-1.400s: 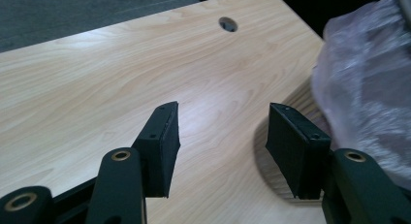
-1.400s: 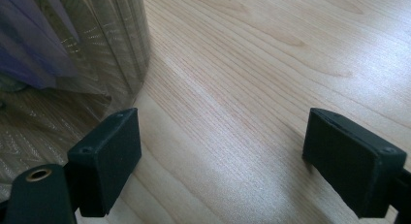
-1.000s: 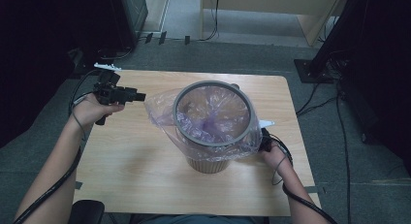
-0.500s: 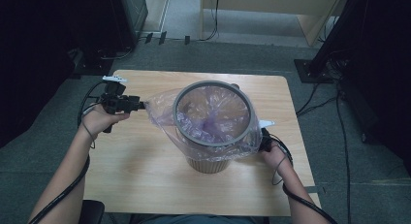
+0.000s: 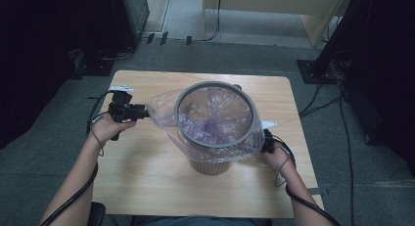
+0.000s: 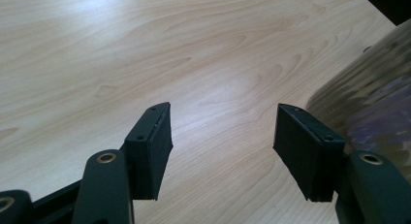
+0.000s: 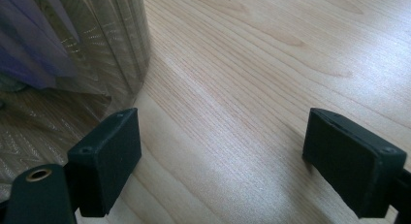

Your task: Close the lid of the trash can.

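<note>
A tan waste bin (image 5: 211, 163) with a grey ring at its rim stands in the middle of the wooden table (image 5: 137, 177). A clear, purple-tinted plastic bag (image 5: 164, 111) lines it and hangs out over the rim. My left gripper (image 5: 145, 111) hovers low at the bin's left, its tips just beside the bag's loose edge. Its jaws have just been opening and hold nothing. In the left gripper view the open left gripper (image 6: 223, 124) frames bare wood, with the bin (image 6: 373, 95) at the right. My right gripper (image 5: 266, 139) stays open beside the bin's right side (image 7: 72, 49).
Bare wood lies in front of and behind the bin. Grey carpet surrounds the table, with cables (image 5: 323, 96) and dark stands (image 5: 318, 69) at the back right and dark equipment (image 5: 98, 59) at the back left. A light cabinet (image 5: 274, 11) stands behind.
My left hand has come down toward the table and a little nearer the bag's edge. The right hand, the bin and the bag have stayed put.
</note>
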